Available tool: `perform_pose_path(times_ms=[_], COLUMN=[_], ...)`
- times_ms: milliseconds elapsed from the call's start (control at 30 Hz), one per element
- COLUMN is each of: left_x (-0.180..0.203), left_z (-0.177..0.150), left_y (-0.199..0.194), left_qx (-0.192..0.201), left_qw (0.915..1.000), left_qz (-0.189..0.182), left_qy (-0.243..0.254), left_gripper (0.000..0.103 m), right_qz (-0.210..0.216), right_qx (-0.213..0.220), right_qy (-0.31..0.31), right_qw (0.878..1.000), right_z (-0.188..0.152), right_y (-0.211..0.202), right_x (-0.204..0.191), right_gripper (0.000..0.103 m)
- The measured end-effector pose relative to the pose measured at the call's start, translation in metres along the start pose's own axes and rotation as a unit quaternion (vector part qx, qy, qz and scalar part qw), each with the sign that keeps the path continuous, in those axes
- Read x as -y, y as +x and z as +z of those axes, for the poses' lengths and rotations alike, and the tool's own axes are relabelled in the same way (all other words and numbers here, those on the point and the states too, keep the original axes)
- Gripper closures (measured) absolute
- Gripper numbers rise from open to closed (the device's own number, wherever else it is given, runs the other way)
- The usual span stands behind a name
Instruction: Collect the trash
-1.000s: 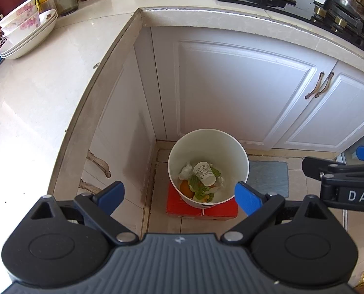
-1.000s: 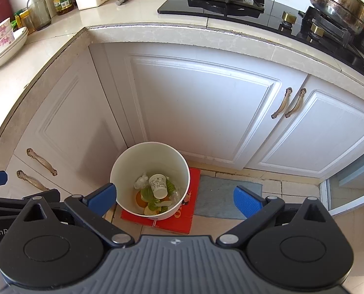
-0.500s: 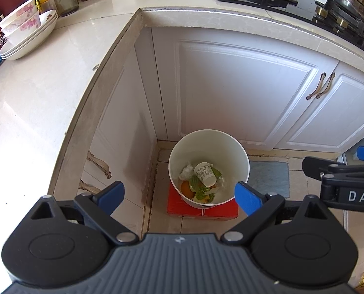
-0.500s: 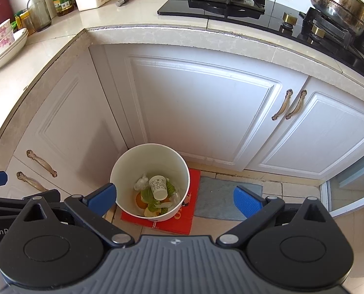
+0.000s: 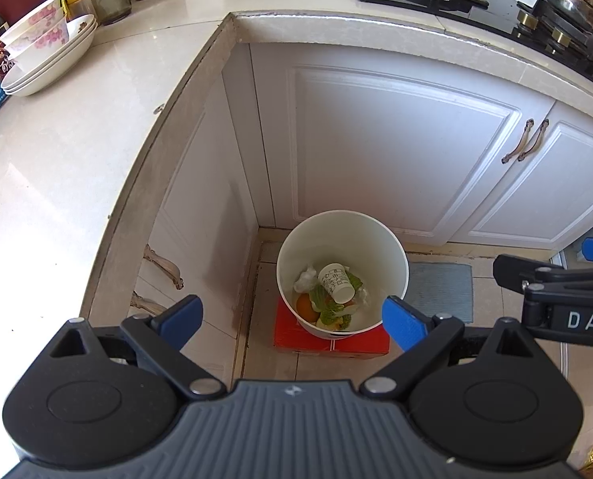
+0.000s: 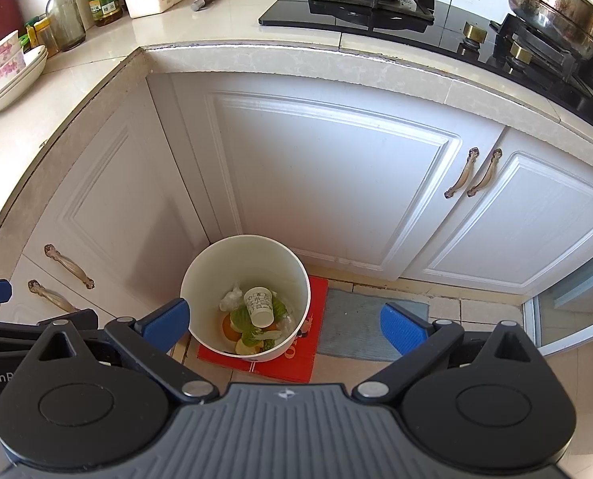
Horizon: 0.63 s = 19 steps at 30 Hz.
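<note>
Left wrist view shows the left gripper (image 5: 292, 321) with jaws spread wide and empty above the white bin (image 5: 342, 239) at lower centre, trash and a printed paper cup (image 5: 336, 281) inside, while the right gripper (image 6: 284, 325), lettered "DAS", is likewise released.

Almost nothing has changed. The left gripper (image 5: 290, 315) and right gripper (image 6: 284, 321) have drifted very slightly, so the bin (image 5: 392, 239) sits marginally shifted in view.
</note>
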State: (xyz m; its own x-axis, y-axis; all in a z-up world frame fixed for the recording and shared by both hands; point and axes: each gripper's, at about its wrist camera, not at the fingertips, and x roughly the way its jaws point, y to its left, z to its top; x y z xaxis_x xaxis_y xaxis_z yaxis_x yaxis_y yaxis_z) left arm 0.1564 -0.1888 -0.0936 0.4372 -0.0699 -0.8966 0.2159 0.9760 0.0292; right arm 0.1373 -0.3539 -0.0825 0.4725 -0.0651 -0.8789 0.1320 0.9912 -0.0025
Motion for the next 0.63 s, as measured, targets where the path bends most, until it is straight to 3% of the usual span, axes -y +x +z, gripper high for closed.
perform_pose_path(times_ms=[633], left_x=[0.001], left_z=[0.0008], left_y=[-0.0014], left_qx=[0.003], left_qw=[1.0], left_qz=[0.002], left_qy=[0.0], left_gripper=[0.007], right_qz=[0.001], right_qx=[0.006], right_qy=[-0.008], right_qw=[1.0], right_z=[0.0054], right_y=[-0.0018], right_x=[0.0014], right_gripper=[0.0])
